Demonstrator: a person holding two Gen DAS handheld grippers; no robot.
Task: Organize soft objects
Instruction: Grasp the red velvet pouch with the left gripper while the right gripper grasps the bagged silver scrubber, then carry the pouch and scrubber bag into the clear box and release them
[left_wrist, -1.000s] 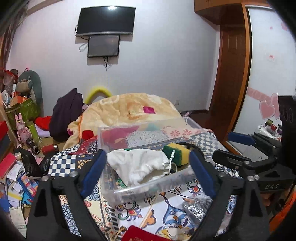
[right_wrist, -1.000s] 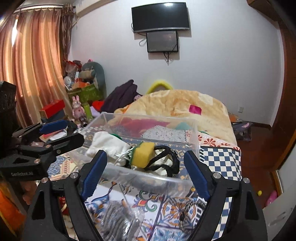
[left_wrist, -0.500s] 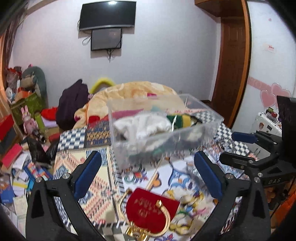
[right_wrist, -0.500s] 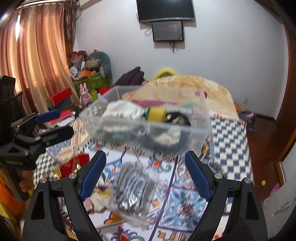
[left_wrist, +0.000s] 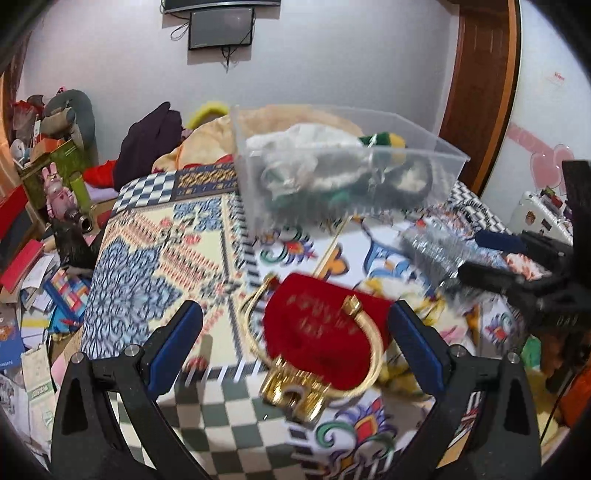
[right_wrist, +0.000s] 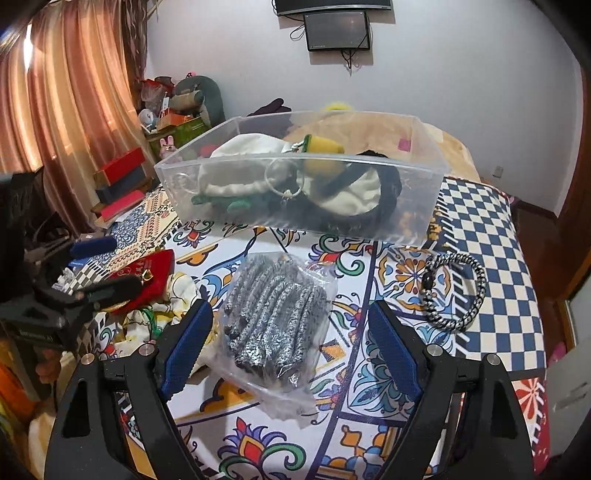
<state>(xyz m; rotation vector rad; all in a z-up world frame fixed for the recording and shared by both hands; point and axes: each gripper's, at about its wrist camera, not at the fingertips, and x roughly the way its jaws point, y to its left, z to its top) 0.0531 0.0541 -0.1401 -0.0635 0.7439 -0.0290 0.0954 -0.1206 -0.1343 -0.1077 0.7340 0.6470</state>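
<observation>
A clear plastic bin (right_wrist: 417, 199) stands on the patterned cloth (right_wrist: 487, 229) and holds a white pouch (right_wrist: 240, 162), a yellow-green sponge (right_wrist: 325, 147) and dark straps. It also shows in the left wrist view (left_wrist: 436, 162). My left gripper (left_wrist: 295, 343) is open above a red velvet pouch with a gold clasp (left_wrist: 325, 332). My right gripper (right_wrist: 291, 339) is open above a grey knit item in a clear bag (right_wrist: 273, 314).
A black-and-white braided cord loop (right_wrist: 454, 291) lies right of the bag. A crumpled floral cloth (right_wrist: 173, 299) lies left of it. Clutter, boxes and plush toys (right_wrist: 192, 99) fill the left side. A beige blanket (right_wrist: 454, 144) lies behind the bin.
Both grippers have pulled back from the bin and tilted down. The red pouch and the bagged knit item now lie between their open fingers.
</observation>
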